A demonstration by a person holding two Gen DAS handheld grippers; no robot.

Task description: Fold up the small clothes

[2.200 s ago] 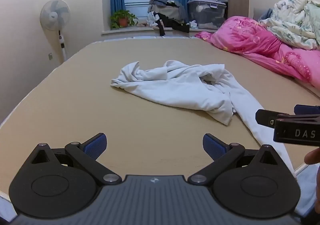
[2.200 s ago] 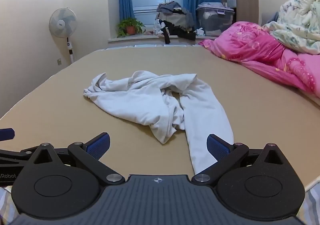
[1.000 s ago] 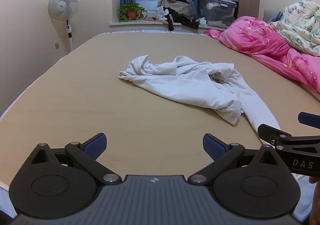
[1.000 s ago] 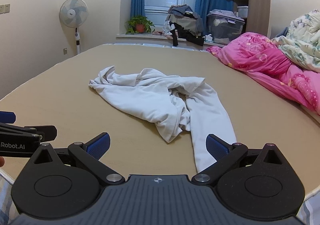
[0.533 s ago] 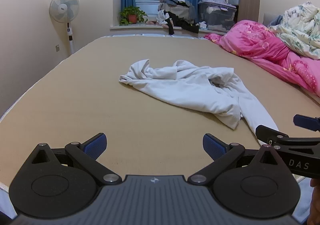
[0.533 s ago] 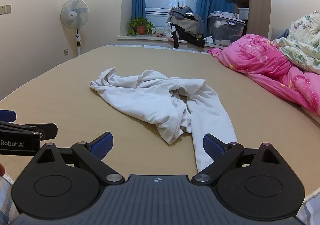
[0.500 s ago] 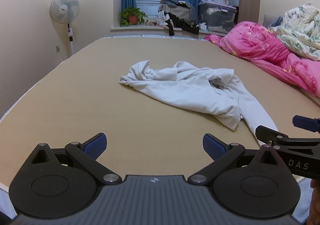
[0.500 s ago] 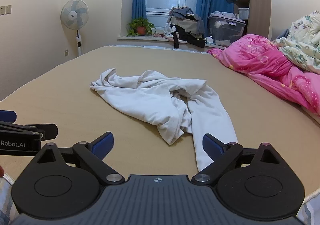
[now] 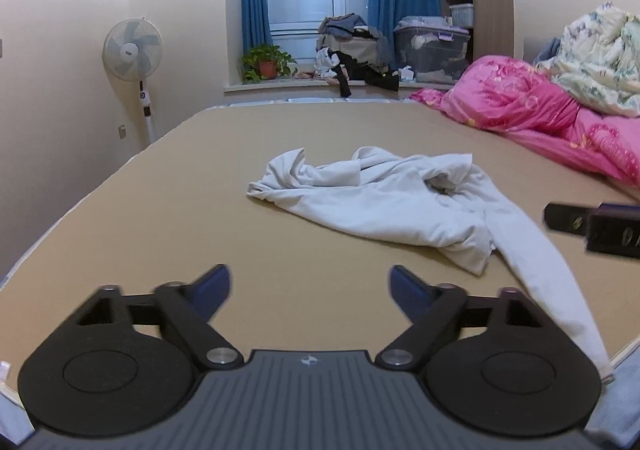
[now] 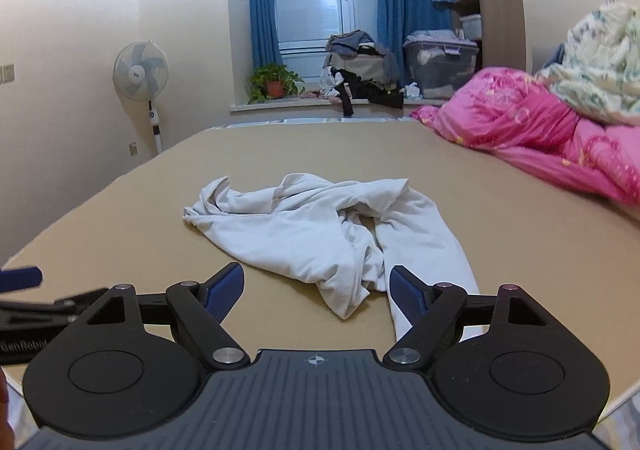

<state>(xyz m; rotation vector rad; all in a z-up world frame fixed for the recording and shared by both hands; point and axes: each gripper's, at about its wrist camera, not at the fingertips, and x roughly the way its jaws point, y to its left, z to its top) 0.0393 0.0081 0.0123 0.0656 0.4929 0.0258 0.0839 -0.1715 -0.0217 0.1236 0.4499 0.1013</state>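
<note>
A crumpled white garment (image 9: 392, 202) lies in a heap on the tan bed surface (image 9: 200, 210), one long sleeve or leg trailing toward the near right edge. It also shows in the right wrist view (image 10: 320, 234). My left gripper (image 9: 310, 284) is open and empty, short of the garment and left of its trailing part. My right gripper (image 10: 318, 284) is open and empty, its fingertips just in front of the garment's near fold. The right gripper's side shows in the left wrist view (image 9: 592, 228); the left gripper's side shows in the right wrist view (image 10: 28, 290).
A pink quilt (image 9: 540, 110) and a floral duvet (image 9: 600, 58) are piled along the right side of the bed. A standing fan (image 9: 134, 50) stands by the left wall. The window sill holds a plant (image 9: 266, 64), clothes and a plastic box (image 9: 432, 48).
Both grippers have moved forward toward the garment and risen a little; their jaws have narrowed slightly but stay open. The garment has not moved.
</note>
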